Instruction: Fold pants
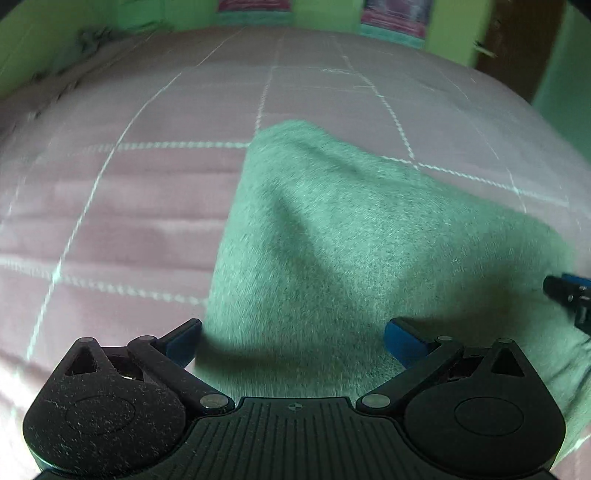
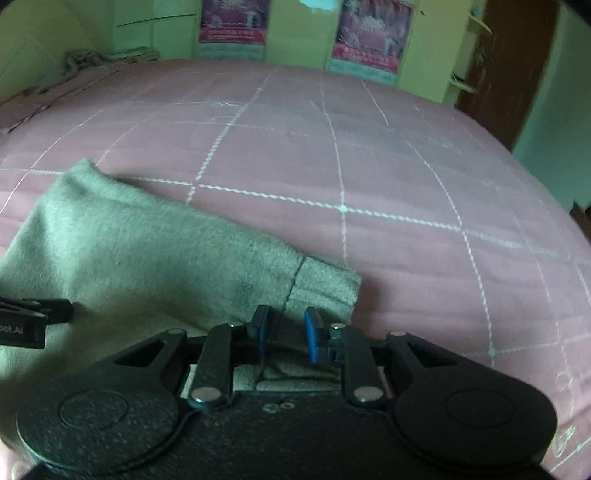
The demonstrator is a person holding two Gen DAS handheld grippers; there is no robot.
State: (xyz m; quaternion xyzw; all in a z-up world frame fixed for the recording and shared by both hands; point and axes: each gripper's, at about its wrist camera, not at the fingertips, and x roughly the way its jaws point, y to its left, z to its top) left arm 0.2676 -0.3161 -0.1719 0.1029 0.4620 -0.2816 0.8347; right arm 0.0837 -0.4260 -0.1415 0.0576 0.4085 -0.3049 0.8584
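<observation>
On the pink quilted bed [image 1: 129, 206] with its pale stitched grid, the grey-green fleecy pants [image 1: 332, 240] lie bunched near me, one cuffed leg end [image 2: 325, 288] reaching right. My left tongs [image 1: 293, 341] are spread wide and released, hovering over the cloth with nothing between them. My right tongs [image 2: 286, 332] are nearly closed and seem to pinch a fold of the fabric near the cuff, though blur makes contact uncertain. I judge a fold is midway: next the left must take an edge again, then both carry it over evenly. Lettering on the left tool reads "oot.AI"; two pink wall posters [image 2: 232, 26] stay illegible.
</observation>
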